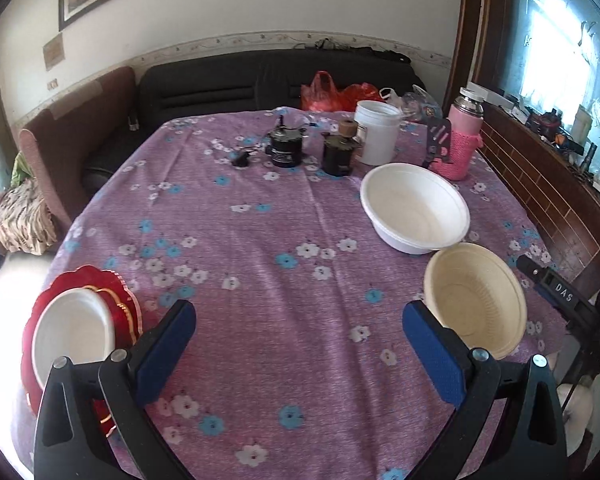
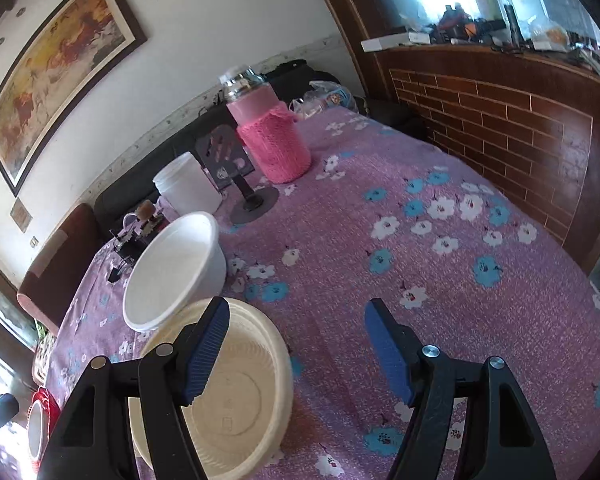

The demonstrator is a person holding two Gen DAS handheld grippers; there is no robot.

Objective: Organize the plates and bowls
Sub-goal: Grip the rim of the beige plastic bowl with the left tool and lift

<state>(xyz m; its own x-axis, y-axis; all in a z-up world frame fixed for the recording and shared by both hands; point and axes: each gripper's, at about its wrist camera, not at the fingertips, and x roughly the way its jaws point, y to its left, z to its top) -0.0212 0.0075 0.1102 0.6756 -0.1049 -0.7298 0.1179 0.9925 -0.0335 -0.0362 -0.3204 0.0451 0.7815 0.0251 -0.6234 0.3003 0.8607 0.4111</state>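
Meanwhile, both tongs, left gripper (image 1: 299, 325) and right gripper (image 2: 296, 344), stand spread and empty over the flowered tablecloth (image 2: 440, 264); the cream bowl (image 2: 236, 396), beside the white bowl (image 2: 176, 268), looks light, thin, best pinched at its rim.

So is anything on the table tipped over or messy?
Nothing is spilled or knocked over. The white bowl and cream bowl sit upright and empty. The only oddity: the red plates at the table edge are stacked unevenly under another small white bowl.
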